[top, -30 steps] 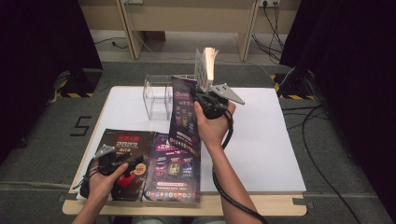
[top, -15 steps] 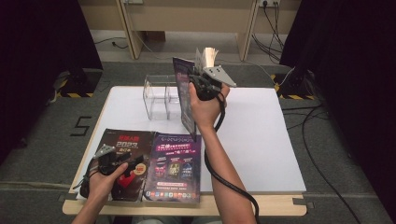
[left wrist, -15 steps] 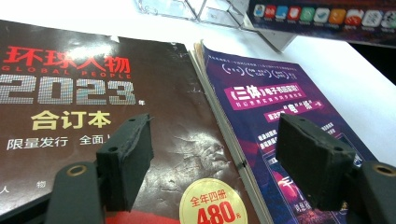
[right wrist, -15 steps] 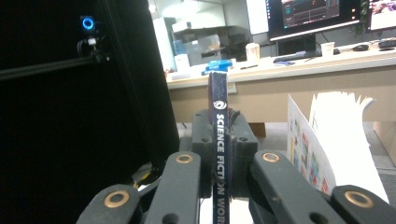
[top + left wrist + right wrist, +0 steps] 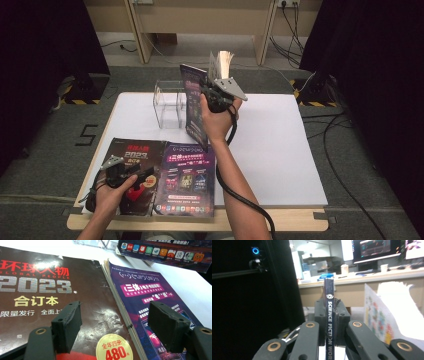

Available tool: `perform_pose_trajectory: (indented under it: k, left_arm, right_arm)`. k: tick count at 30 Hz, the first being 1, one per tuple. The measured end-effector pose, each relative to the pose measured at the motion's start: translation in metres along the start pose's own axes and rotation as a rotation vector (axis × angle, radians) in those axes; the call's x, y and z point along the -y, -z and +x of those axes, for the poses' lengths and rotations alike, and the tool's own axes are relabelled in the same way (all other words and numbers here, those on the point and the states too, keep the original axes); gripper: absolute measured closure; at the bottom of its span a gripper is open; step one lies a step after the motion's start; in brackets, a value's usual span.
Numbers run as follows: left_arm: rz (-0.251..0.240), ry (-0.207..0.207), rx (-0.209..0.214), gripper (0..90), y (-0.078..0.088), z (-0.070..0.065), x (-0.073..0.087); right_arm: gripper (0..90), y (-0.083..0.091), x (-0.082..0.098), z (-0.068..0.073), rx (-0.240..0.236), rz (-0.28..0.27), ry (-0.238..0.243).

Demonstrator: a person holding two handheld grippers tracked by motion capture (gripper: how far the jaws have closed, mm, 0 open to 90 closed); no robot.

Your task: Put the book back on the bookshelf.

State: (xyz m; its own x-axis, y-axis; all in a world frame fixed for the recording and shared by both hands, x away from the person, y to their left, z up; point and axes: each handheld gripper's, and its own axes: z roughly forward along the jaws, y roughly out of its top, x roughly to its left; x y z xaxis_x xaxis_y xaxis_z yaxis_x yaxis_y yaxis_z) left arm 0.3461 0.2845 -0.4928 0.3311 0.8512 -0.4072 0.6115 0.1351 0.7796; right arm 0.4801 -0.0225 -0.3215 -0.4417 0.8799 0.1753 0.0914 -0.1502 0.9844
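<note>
On the white table, two magazines

The right tool clamped its two black jaws on the dark blue spine of a thin magazine, which stood upright and edge-on with white lettering running down it. To its right, a fanned sheaf of white pages with coloured print flared open. Behind ran a pale wooden desk with lit monitors; a black curtain hung left.
</note>
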Motion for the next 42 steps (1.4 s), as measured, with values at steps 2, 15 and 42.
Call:
perform_pose_trajectory:
  k: [2, 15, 42]
  left_arm:
    - [0.001, 0.0, -0.002, 26.4, 0.0, 0.0, 0.0]
    - [0.005, 0.002, 0.005, 26.4, -0.002, -0.003, 0.001]
    - [0.013, 0.022, 0.018, 26.4, -0.004, -0.002, 0.002]
  right_arm:
    - [83.9, 0.007, 0.001, -0.001, 0.002, -0.005, 0.007]
    - [83.7, 0.027, 0.005, -0.004, 0.004, 0.045, 0.029]
    - [83.7, 0.012, -0.001, -0.017, 0.007, 0.334, -0.06]
